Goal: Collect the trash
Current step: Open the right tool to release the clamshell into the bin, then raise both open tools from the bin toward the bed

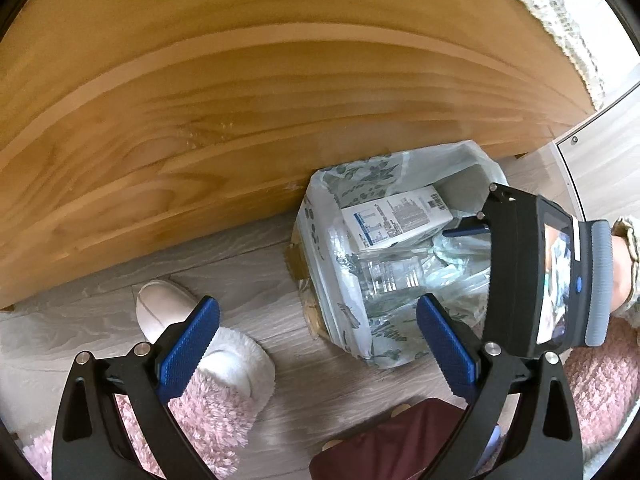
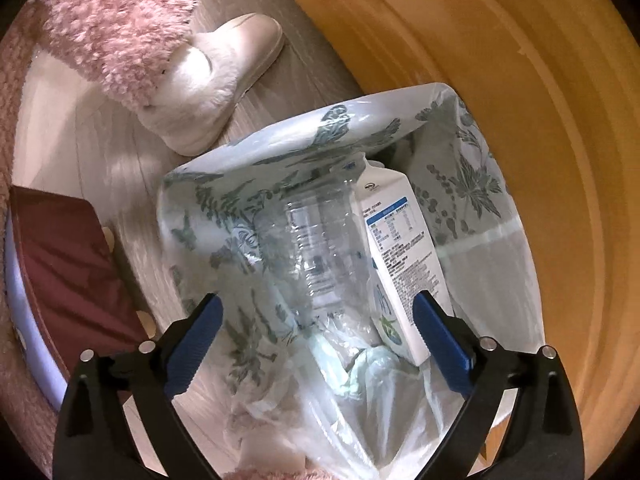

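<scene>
A trash bin lined with a white leaf-print bag (image 1: 320, 216) (image 2: 208, 208) stands on the floor against a wooden panel. Inside lie a white milk carton (image 1: 396, 216) (image 2: 400, 256), a clear plastic bottle (image 1: 384, 276) (image 2: 316, 248) and crumpled plastic film (image 2: 360, 364). My left gripper (image 1: 320, 344) is open and empty above the floor beside the bin. My right gripper (image 2: 320, 340) is open and empty over the bin's mouth; its body shows in the left wrist view (image 1: 532, 264).
A wooden panel (image 1: 240, 100) (image 2: 520, 80) rises behind the bin. A white fluffy slipper (image 1: 224, 344) (image 2: 224, 80) with a pink fleece leg (image 2: 112, 28) stands on the grey wood floor (image 1: 280, 272). A dark red pouch (image 1: 392, 444) (image 2: 68, 264) lies nearby.
</scene>
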Demonstrator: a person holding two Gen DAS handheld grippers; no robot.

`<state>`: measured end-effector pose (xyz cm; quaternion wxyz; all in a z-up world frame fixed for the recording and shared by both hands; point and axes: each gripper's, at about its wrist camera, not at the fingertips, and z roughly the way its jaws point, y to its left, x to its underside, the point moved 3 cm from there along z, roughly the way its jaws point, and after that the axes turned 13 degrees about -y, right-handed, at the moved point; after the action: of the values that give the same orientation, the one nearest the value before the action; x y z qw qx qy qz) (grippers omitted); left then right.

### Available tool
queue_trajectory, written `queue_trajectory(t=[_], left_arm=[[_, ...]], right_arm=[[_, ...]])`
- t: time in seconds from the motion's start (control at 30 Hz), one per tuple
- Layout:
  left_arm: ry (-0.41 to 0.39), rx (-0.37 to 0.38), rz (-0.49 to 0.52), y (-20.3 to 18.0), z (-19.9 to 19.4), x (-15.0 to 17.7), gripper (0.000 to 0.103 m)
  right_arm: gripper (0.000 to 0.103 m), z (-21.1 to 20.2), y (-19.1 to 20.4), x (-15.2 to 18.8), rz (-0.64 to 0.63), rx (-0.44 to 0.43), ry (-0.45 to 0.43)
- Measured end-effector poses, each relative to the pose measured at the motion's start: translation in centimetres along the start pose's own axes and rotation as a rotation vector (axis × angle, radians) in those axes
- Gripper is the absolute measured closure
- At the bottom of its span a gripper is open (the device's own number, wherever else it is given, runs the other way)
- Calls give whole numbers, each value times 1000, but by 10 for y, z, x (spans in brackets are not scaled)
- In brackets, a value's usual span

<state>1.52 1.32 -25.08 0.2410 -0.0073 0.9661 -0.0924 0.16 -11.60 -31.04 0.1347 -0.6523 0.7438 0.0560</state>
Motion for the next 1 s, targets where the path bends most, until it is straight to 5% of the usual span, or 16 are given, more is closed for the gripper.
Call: queue_trajectory(t=[0.63,1.0], left_arm=[[-119,15,58,-20,-35,-3,8],[-246,30,65,-29,-62,-8,8]], right_arm=[[9,-61,-5,19,224,249,-79],[9,-113,-13,22,359,370,-203]])
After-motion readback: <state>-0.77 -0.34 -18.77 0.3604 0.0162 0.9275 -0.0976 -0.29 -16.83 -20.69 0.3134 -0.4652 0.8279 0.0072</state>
